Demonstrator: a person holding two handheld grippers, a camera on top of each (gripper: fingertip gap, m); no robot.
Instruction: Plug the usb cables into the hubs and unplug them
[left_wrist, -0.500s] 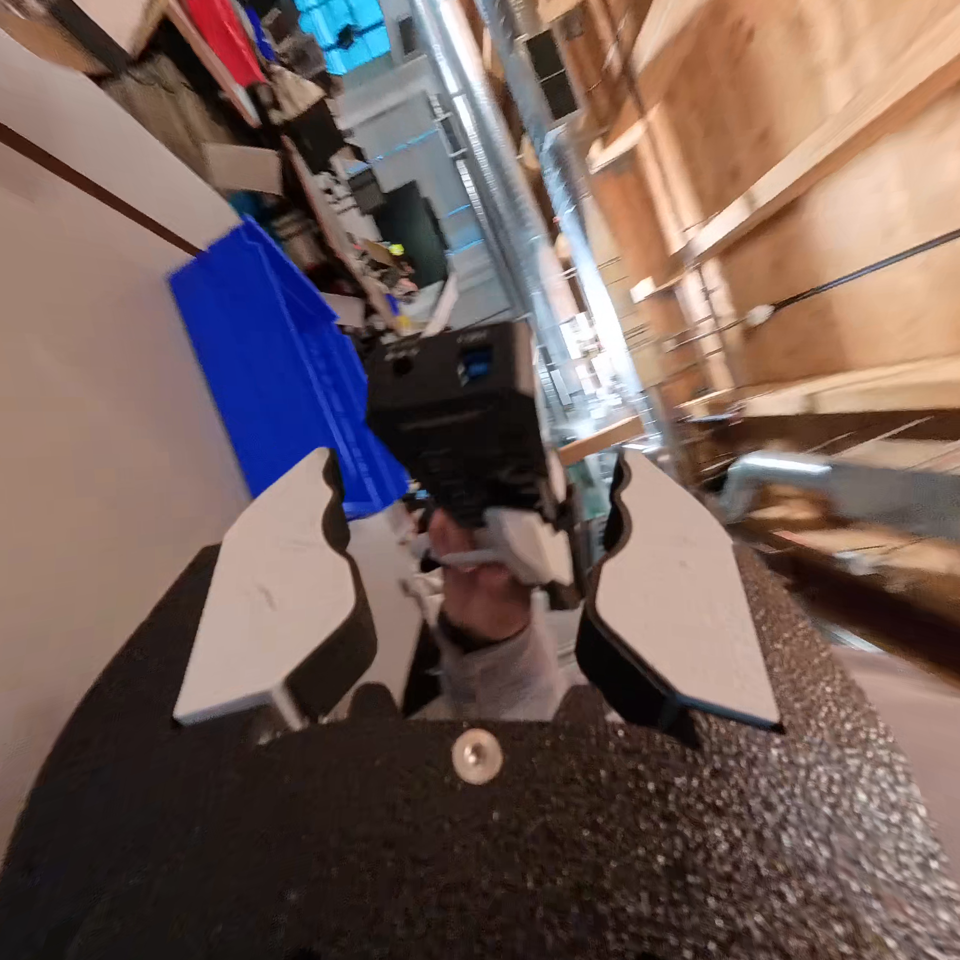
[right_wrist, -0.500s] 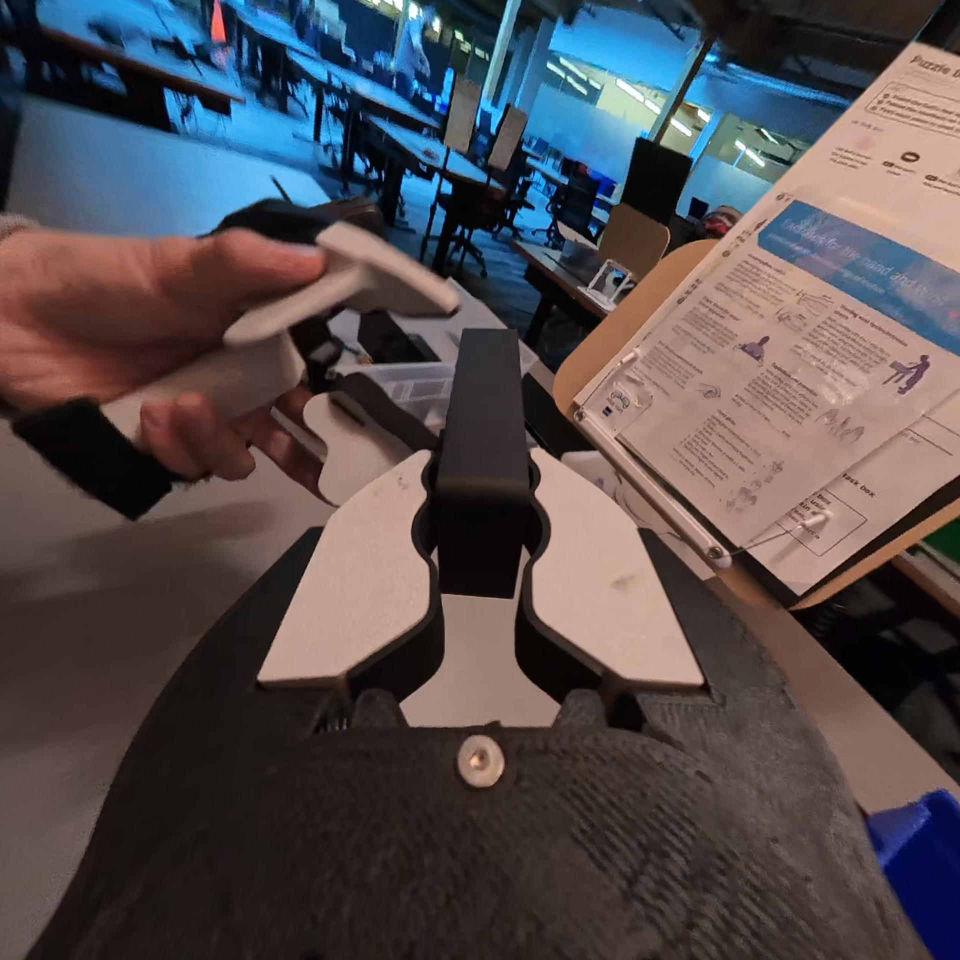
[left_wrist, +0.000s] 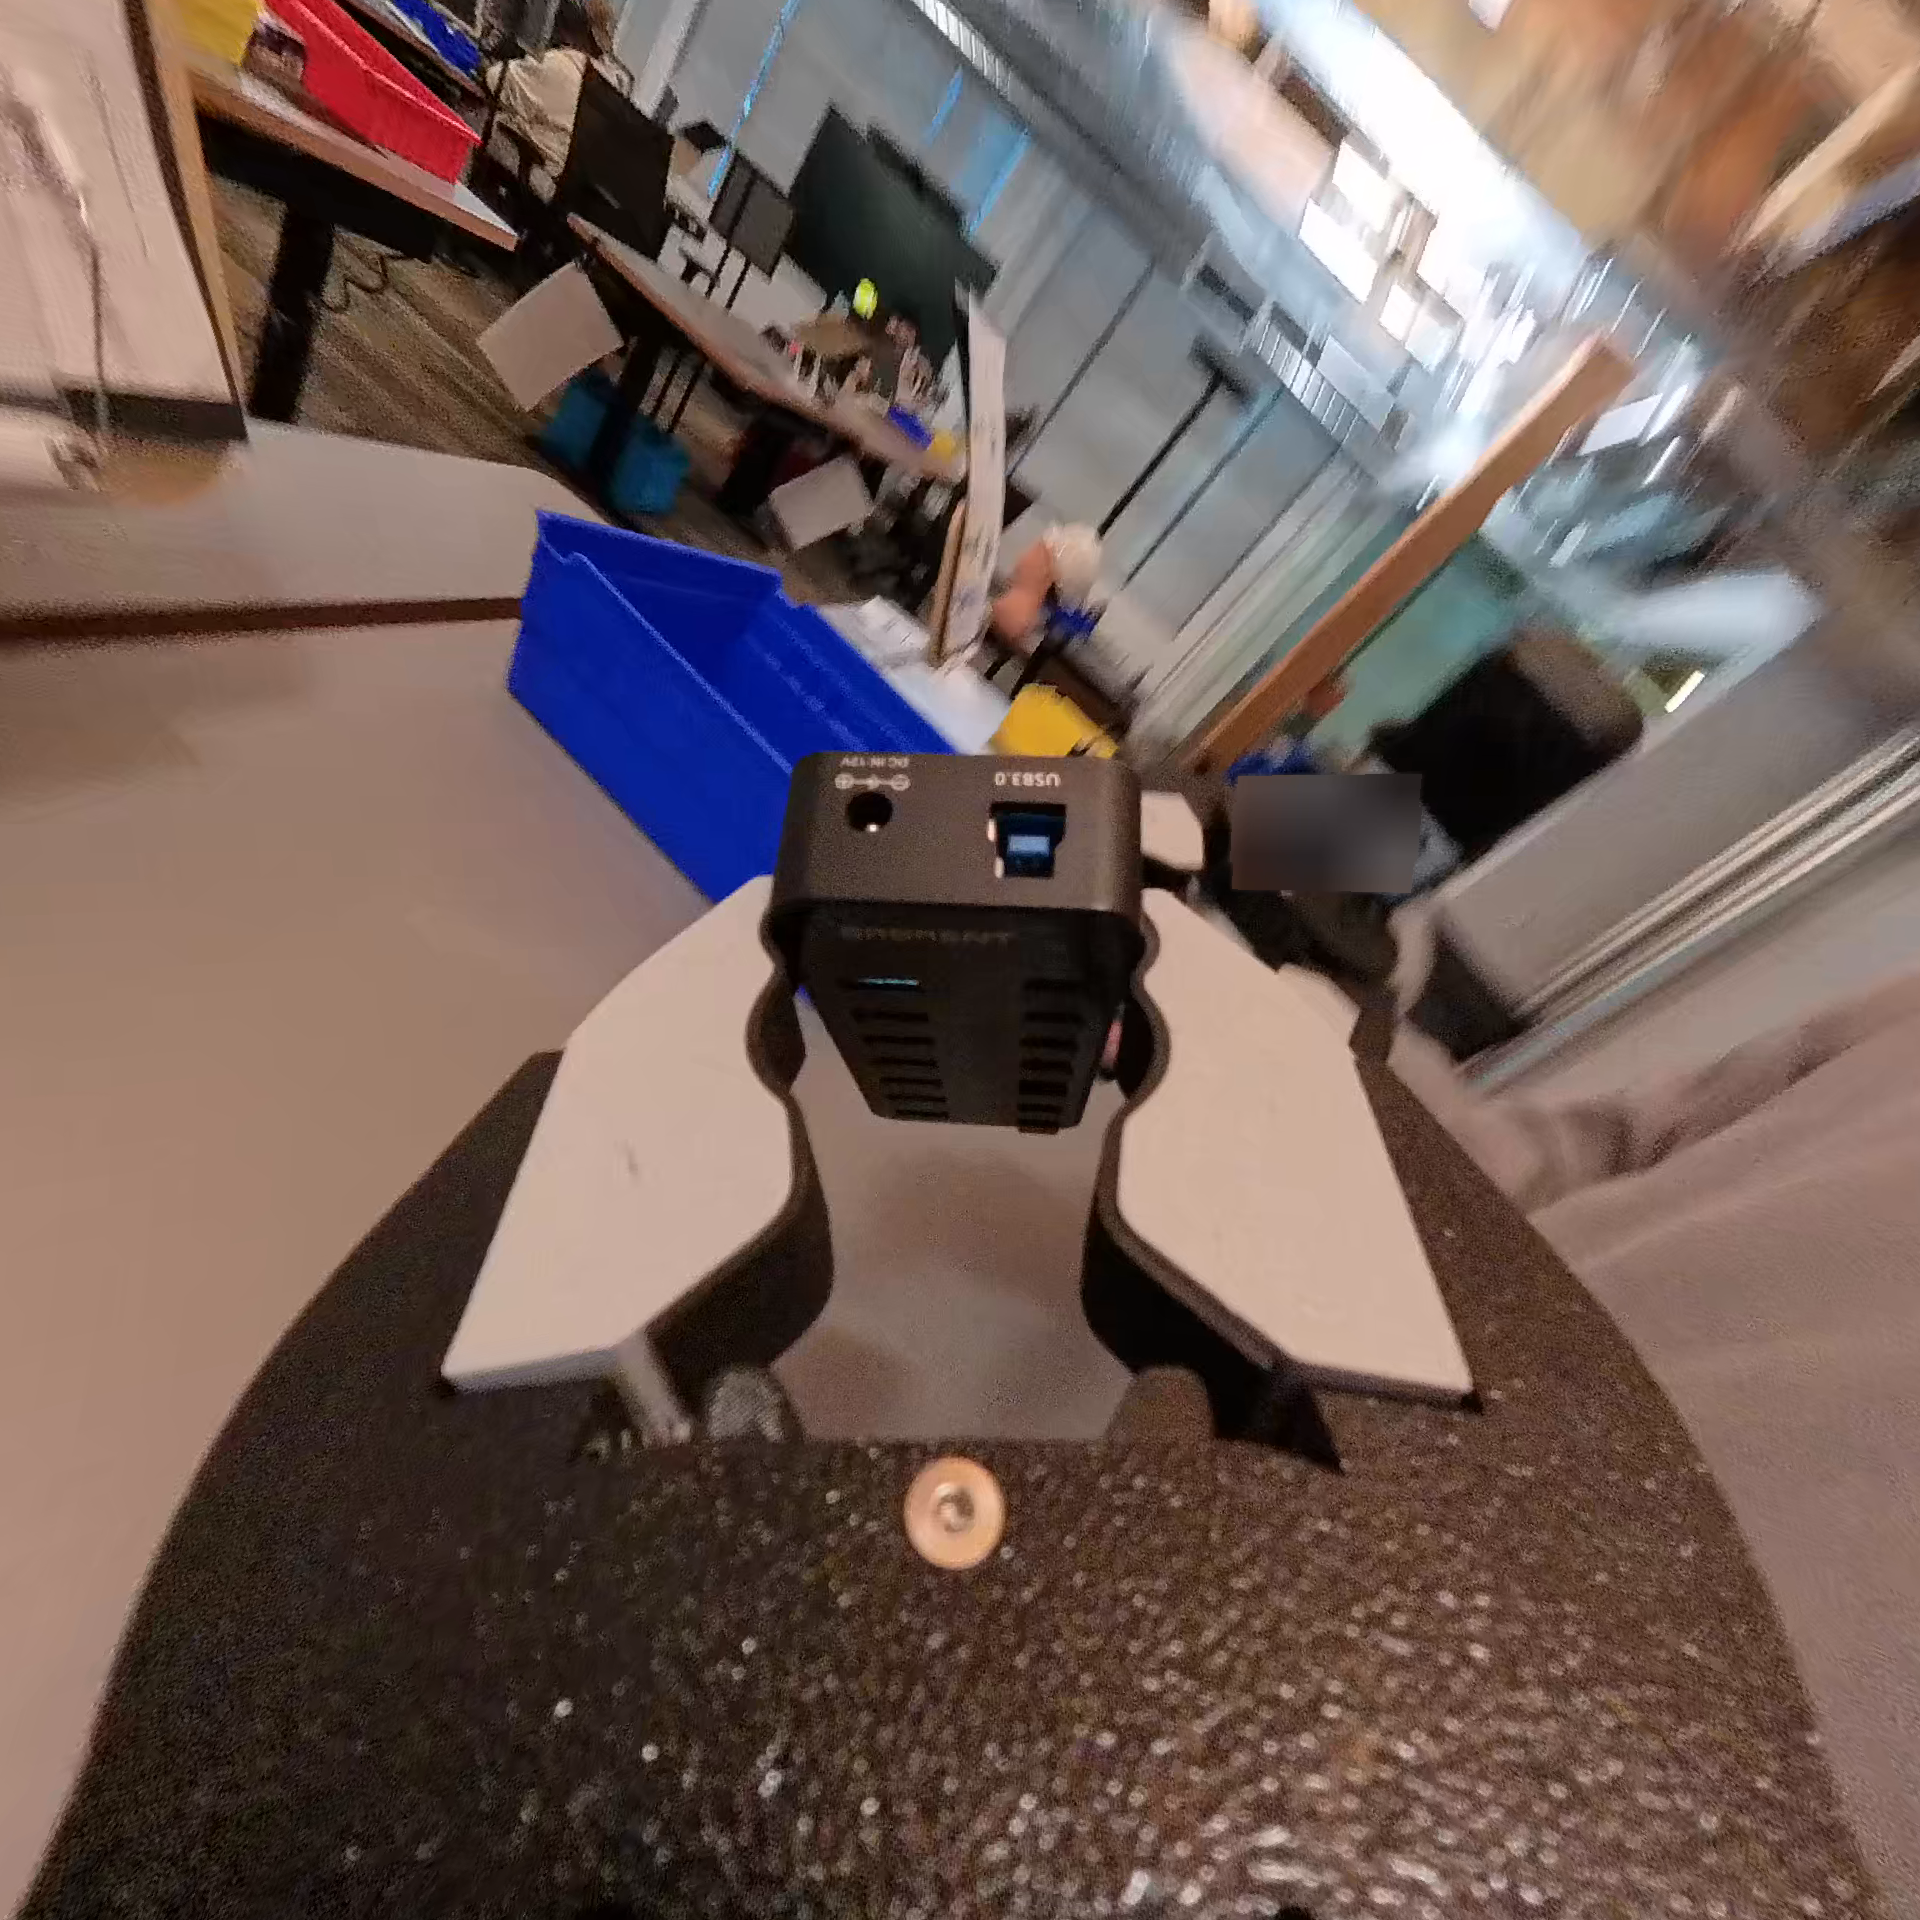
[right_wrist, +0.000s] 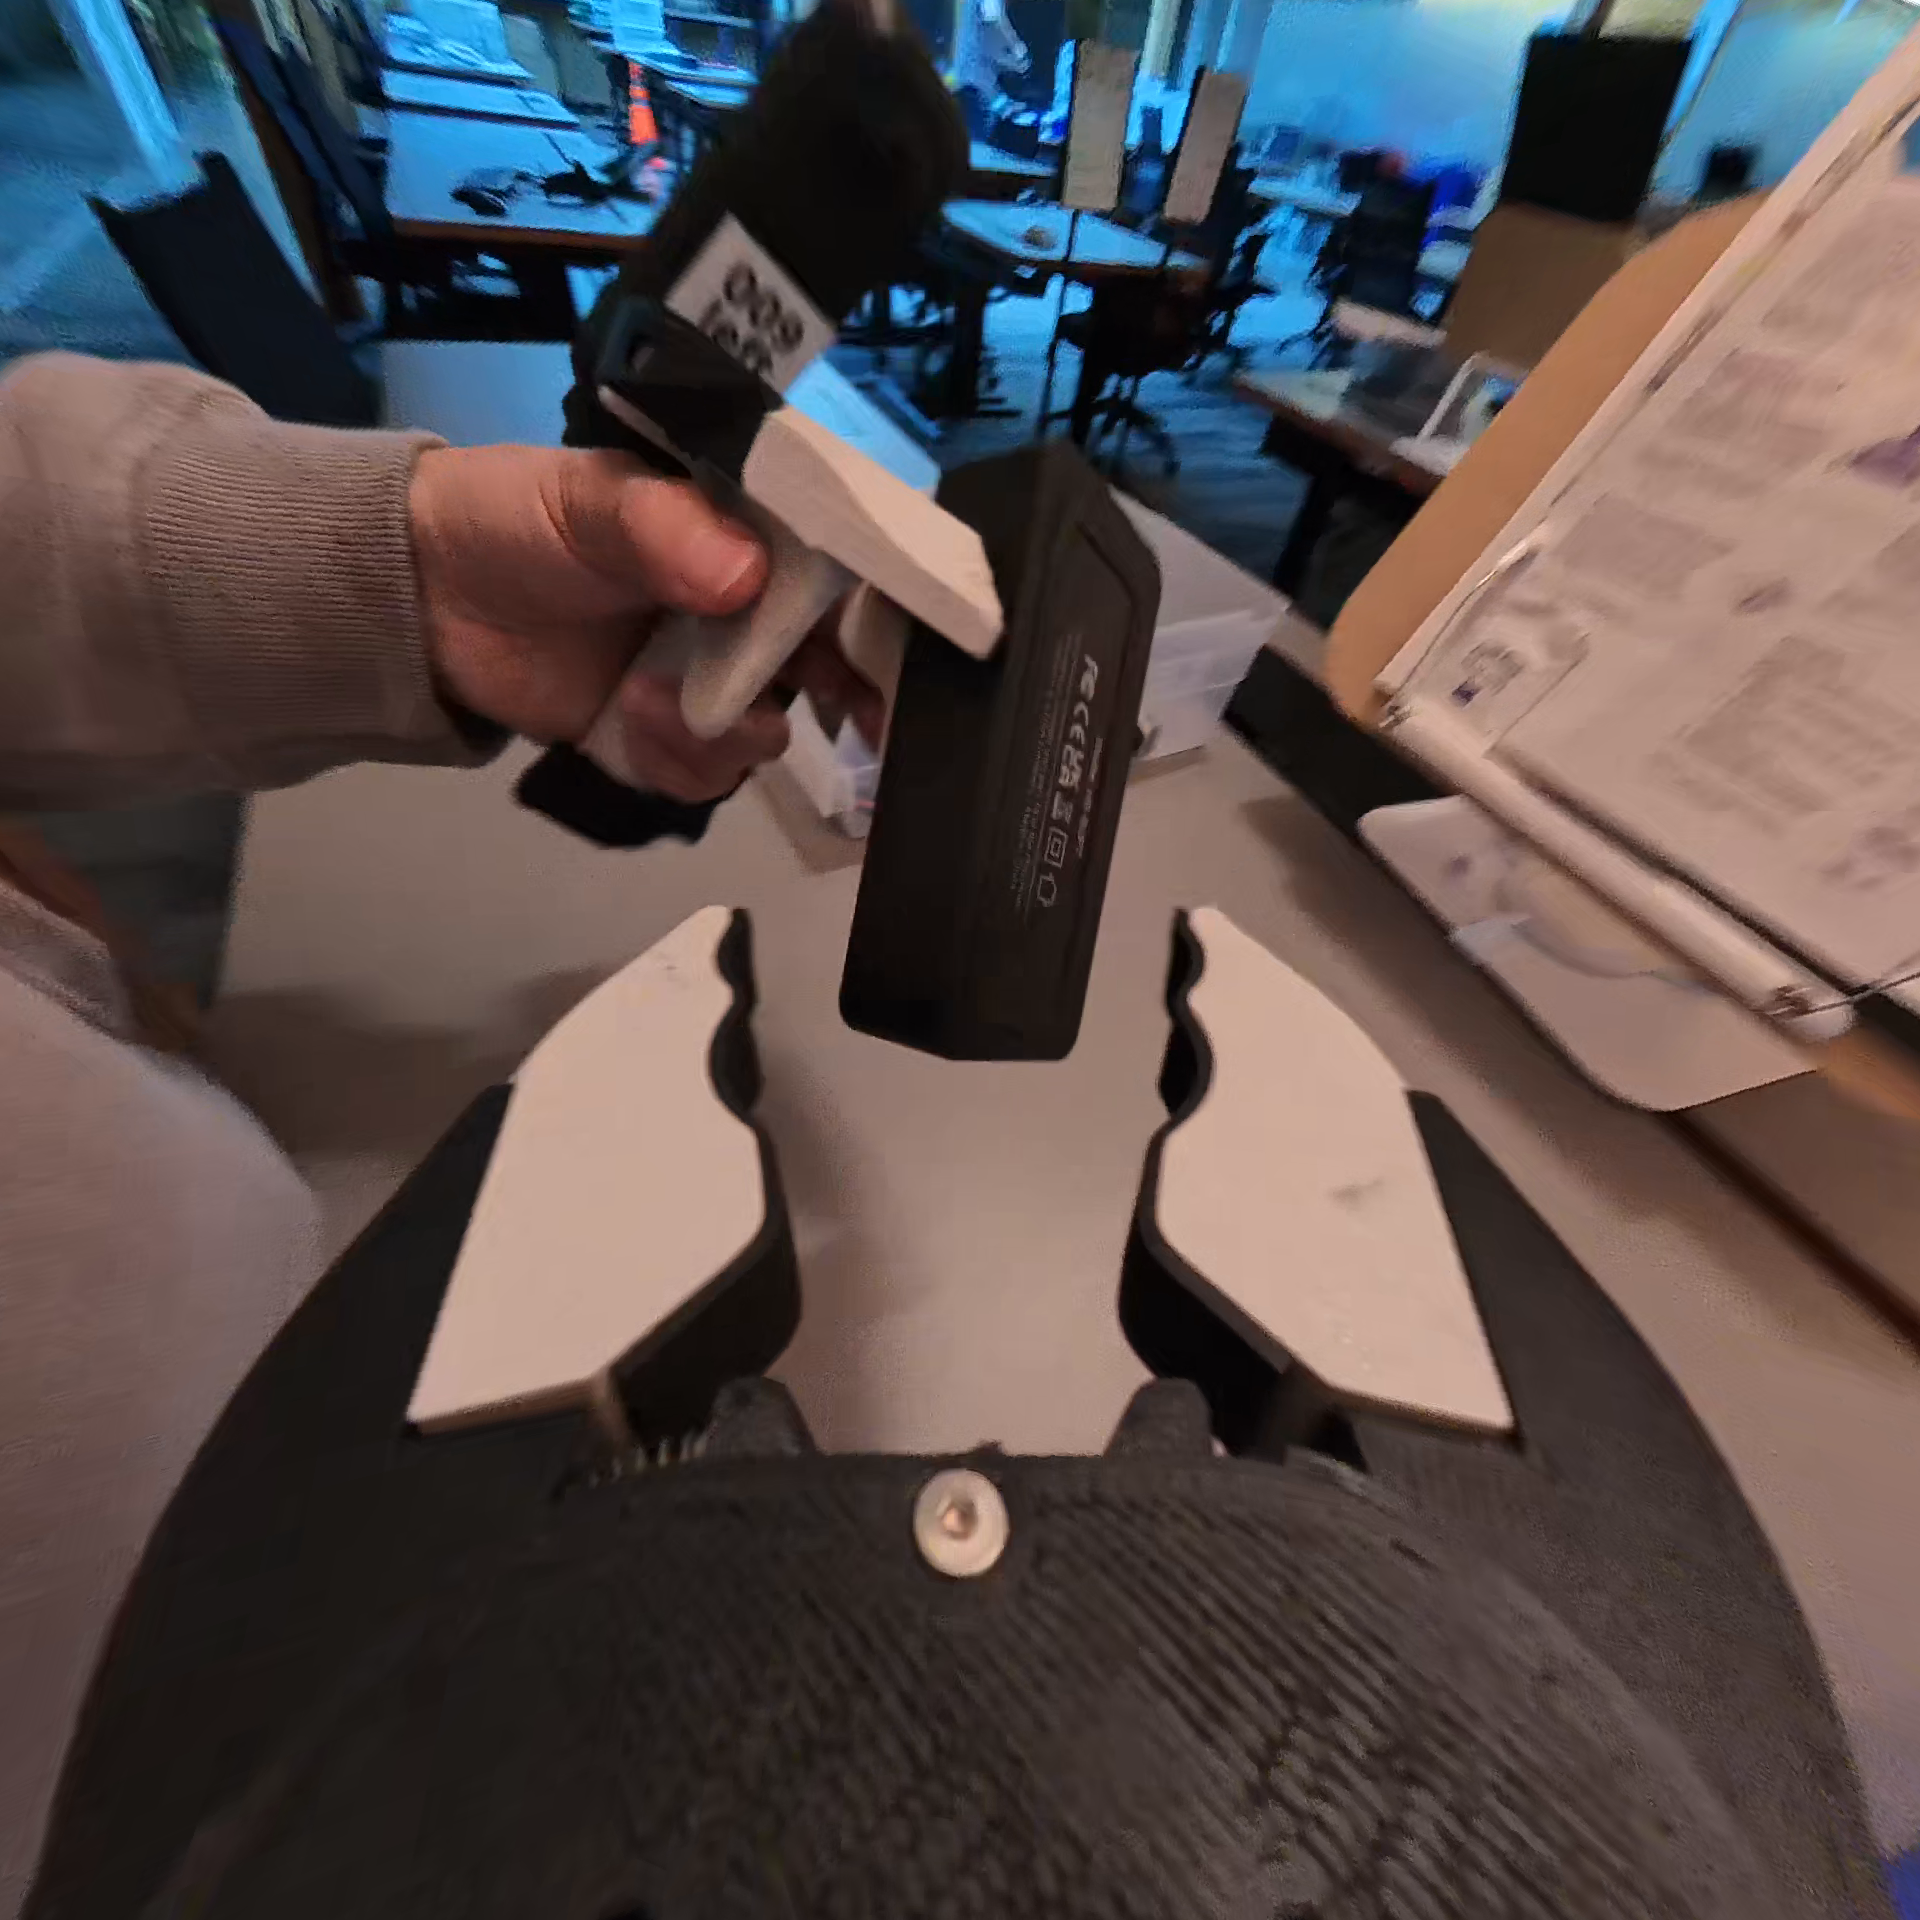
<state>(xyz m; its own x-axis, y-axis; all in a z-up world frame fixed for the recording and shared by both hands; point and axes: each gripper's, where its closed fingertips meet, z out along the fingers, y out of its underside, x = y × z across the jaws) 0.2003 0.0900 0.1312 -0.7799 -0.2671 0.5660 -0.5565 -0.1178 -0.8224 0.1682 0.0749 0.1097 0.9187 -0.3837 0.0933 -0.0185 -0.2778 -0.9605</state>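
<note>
Left wrist view: the left gripper (left_wrist: 951, 997) is clamped on a black USB hub (left_wrist: 961, 935), its two grey fingers (left_wrist: 665, 1143) pressing the hub's long sides. The hub's end face points away from the camera and carries a round power socket at 11 o'clock and a blue USB port (left_wrist: 1027, 840) at 1 o'clock; its slotted face is turned toward the lens. A blue plastic bin (left_wrist: 665, 675) sits on the pale table (left_wrist: 260, 935) at 10 o'clock from the hub.

Right wrist view: the right gripper (right_wrist: 961, 997) stands with its jaws wide apart and empty. The same hub (right_wrist: 997, 758) hangs at 12 o'clock, its near end level with the fingertips and between them, touching neither. A person's hand (right_wrist: 582, 603) at 10 o'clock grips the left gripper's handle; one grey finger (right_wrist: 873, 540) lies across the hub's upper part. A board with printed instruction sheets (right_wrist: 1683, 582) leans at 2 o'clock. No cable shows in either view.
</note>
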